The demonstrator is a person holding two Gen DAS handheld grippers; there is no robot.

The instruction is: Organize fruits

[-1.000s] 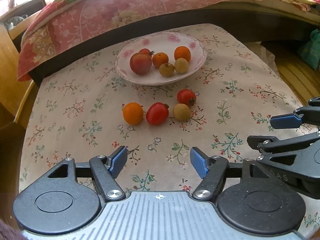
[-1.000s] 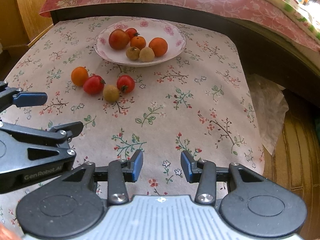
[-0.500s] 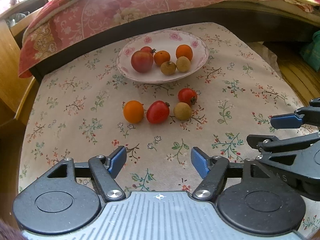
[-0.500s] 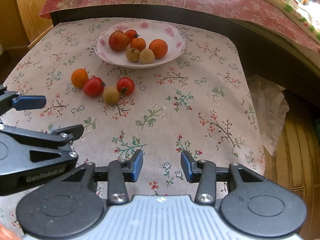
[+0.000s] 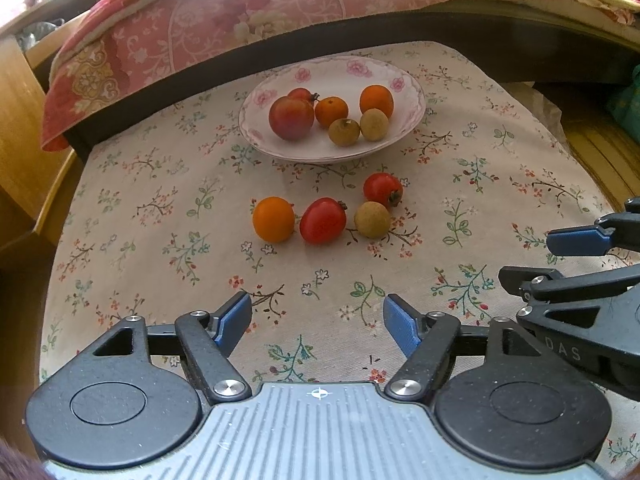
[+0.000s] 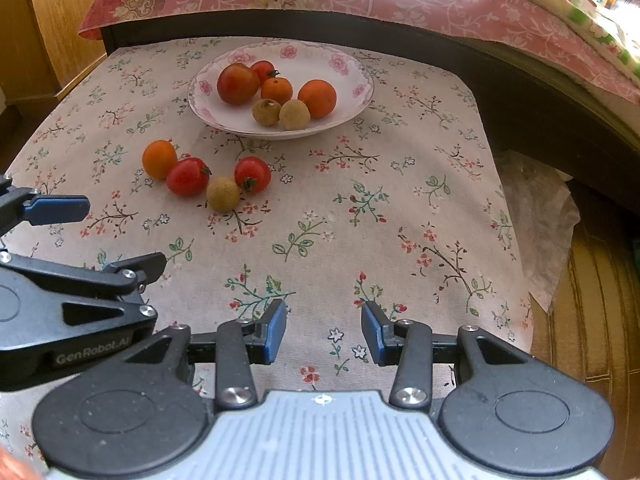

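Observation:
A white floral plate point(image 5: 412, 92) point(image 6: 360, 80) at the table's far side holds several fruits: a big red one, small oranges, two tan longans. On the cloth in front of it lie an orange fruit point(image 5: 273, 219) point(image 6: 159, 159), a red tomato point(image 5: 322, 220) point(image 6: 187, 176), a tan longan point(image 5: 372, 219) point(image 6: 223, 194) and a second red tomato point(image 5: 383, 189) point(image 6: 252, 174). My left gripper point(image 5: 318, 322) is open and empty, short of the loose fruits. My right gripper point(image 6: 324, 332) is open and empty, to their right and nearer.
A flowered cloth point(image 6: 400, 208) covers the small table. A bed with a pink quilt point(image 5: 240, 12) and dark frame stands behind it. Wooden furniture point(image 5: 16, 120) is at the left. A clear plastic bag point(image 6: 536, 216) hangs at the table's right edge.
Both grippers have moved a little forward toward the fruits. The jaws stay open. No fruit has moved.

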